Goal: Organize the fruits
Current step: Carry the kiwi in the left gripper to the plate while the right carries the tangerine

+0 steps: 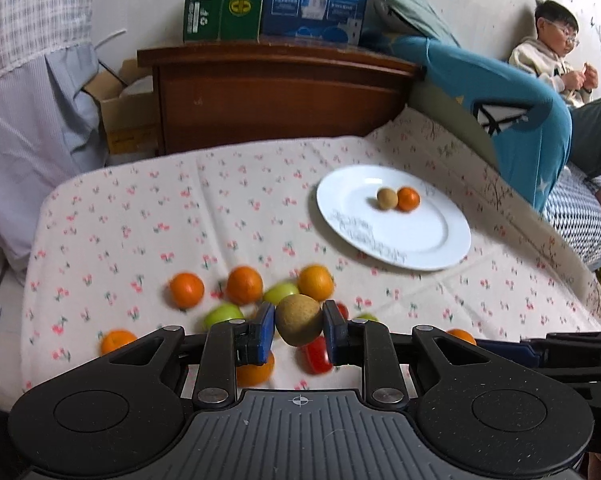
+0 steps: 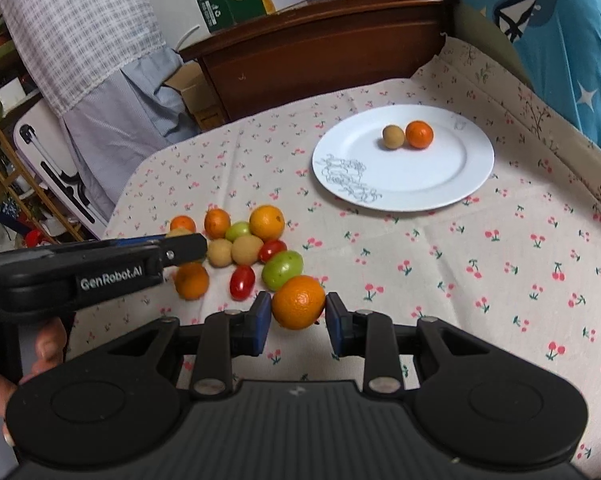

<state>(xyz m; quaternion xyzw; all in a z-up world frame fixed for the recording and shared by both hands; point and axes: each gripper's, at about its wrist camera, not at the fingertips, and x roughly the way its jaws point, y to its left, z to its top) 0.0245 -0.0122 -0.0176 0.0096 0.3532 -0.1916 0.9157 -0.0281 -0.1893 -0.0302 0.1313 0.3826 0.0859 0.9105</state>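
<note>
Counter point(image 2: 480, 248): cherry-print cloth, carries all items.
Plate point(image 2: 412, 184): white, holds one brown longan-like fruit point(image 2: 393, 136) touching one mandarin point(image 2: 419, 134); lies ahead and right of both grippers, nearer the right one.
Fruit pile point(image 2: 244, 244): mandarins, green fruits, cherry tomatoes, brown fruits, left of the plate.
Right gripper point(image 2: 298, 316): fingers narrow on a held mandarin point(image 2: 298, 307), lifted near the pile.
Left gripper point(image 1: 298, 330): fingers clamp a held brown fruit point(image 1: 299, 320) above the pile.
Right wrist view alone shows the left tool from the side; left wrist view alone shows a seated child point(image 1: 552, 52).
</note>
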